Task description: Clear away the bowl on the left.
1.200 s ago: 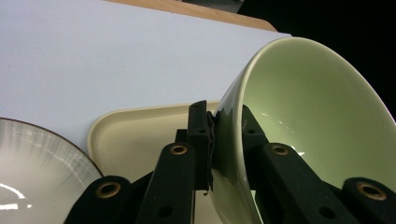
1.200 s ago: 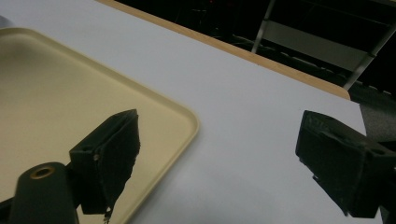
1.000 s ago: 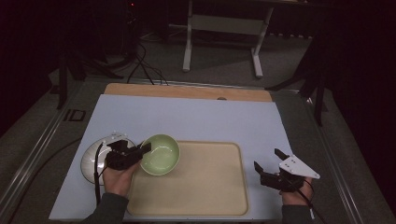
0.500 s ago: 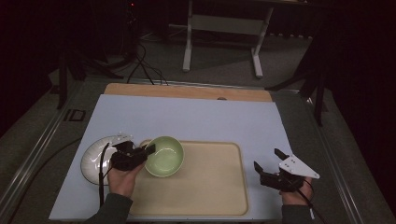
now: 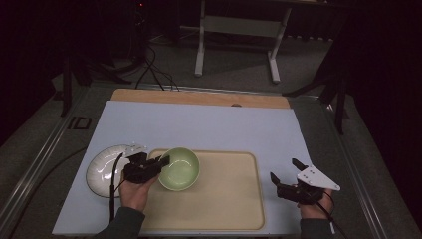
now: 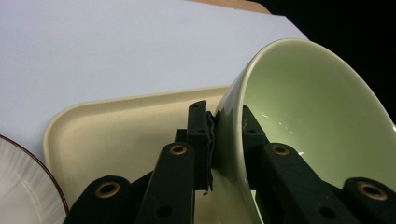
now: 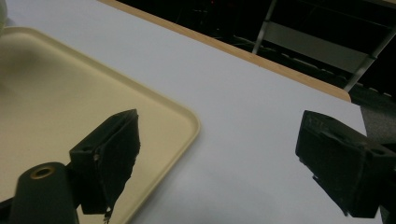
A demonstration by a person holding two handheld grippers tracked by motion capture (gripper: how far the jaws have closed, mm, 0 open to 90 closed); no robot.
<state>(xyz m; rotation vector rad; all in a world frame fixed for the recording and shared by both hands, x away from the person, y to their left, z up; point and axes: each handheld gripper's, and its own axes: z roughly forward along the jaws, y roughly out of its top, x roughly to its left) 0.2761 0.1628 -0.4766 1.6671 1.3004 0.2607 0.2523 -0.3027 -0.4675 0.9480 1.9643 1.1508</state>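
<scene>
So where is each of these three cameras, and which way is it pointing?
High view: above the person's side, looking forward and down; both forearms, left gripper, right gripper.
Left gripper view: along jaws clamped on the green bowl rim.
Right gripper view: along open jaws, over the tray corner and blue table.
All share the tray.

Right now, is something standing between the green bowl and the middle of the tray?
Nothing visible does. The left gripper holds the green bowl by its rim over the tray's left end, and the tray is bare to the bowl's right.
</scene>
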